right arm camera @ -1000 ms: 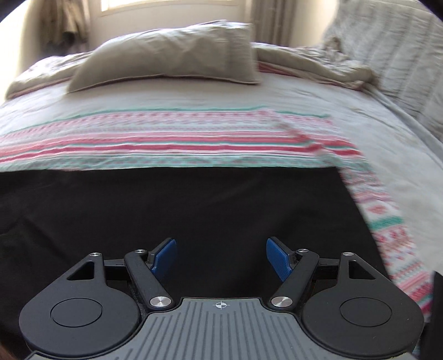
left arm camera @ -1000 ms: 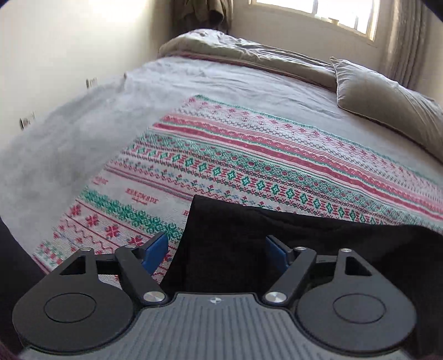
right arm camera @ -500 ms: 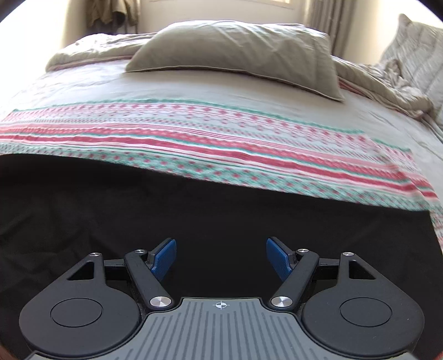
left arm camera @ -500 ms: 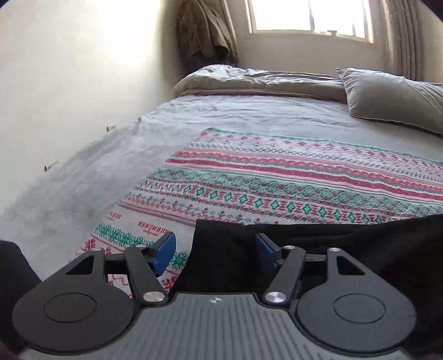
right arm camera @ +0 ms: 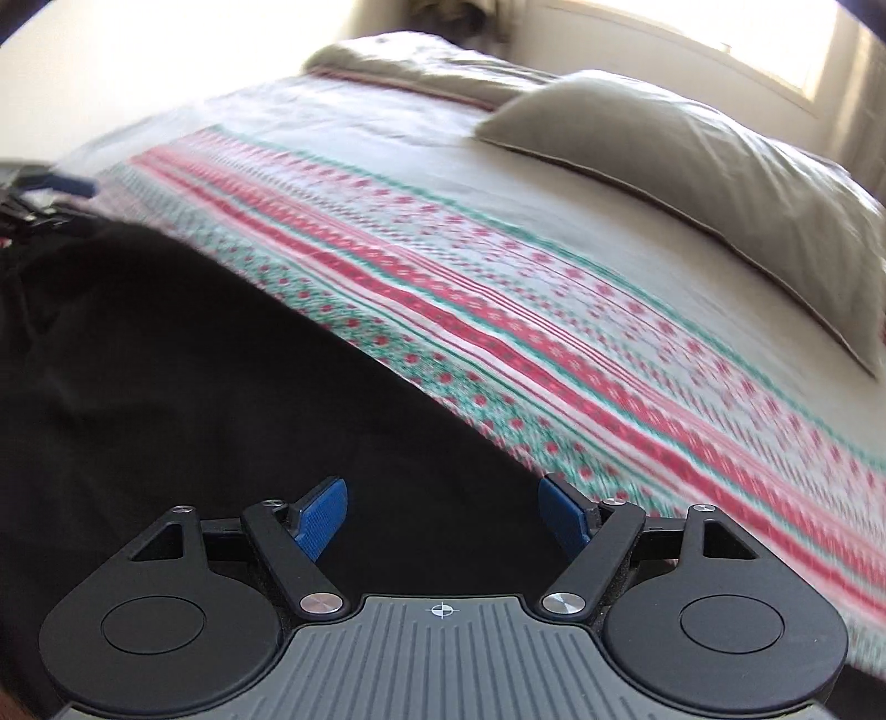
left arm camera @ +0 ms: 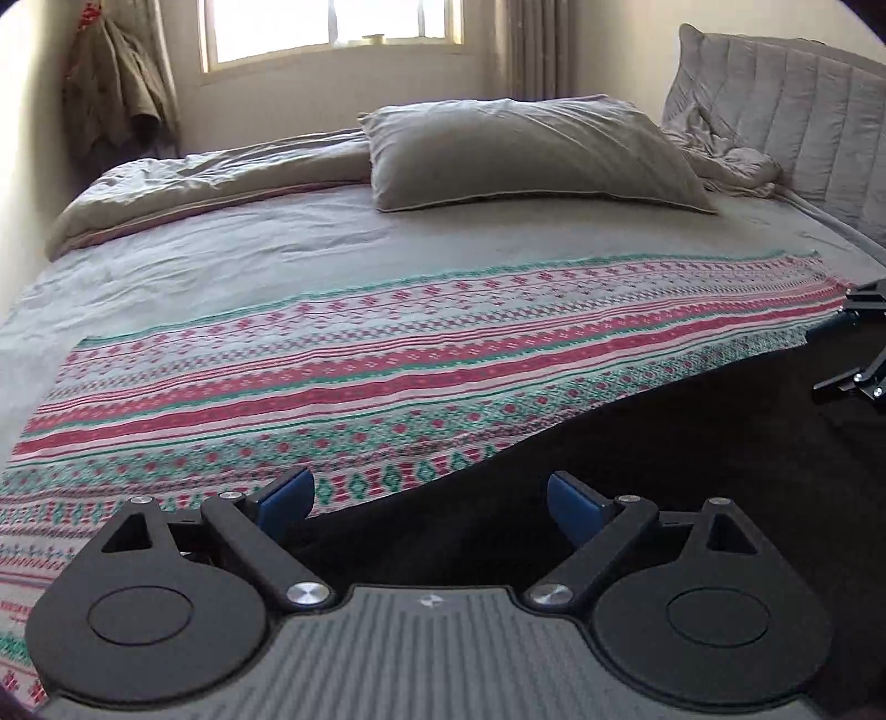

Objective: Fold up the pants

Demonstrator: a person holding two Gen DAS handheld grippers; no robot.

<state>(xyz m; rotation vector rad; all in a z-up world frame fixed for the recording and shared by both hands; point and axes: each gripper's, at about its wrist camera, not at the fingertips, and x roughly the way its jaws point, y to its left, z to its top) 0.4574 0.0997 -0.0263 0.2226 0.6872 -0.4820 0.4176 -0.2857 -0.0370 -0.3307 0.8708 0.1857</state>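
Note:
The black pants [left arm camera: 664,459] lie flat on a red, green and white patterned blanket [left arm camera: 387,365] on the bed. In the right wrist view they [right arm camera: 194,387] fill the lower left. My left gripper [left arm camera: 429,501] is open and empty, low over the pants' edge, its left finger over the blanket. My right gripper [right arm camera: 443,512] is open and empty over the pants. The right gripper shows at the right edge of the left wrist view [left arm camera: 858,354]. The left gripper shows blurred at the left edge of the right wrist view [right arm camera: 39,194].
A grey pillow [left arm camera: 526,149] and a rumpled duvet [left arm camera: 194,183] lie at the far side of the bed. A padded headboard [left arm camera: 803,111] stands at the right. A window [left arm camera: 332,27] and hanging clothes [left arm camera: 122,94] are on the far wall.
Both grippers have swung round: the left view turned right toward the headboard, the right view turned left. The left gripper's jaws narrowed half a second ago and are wide again. The pants lie as before.

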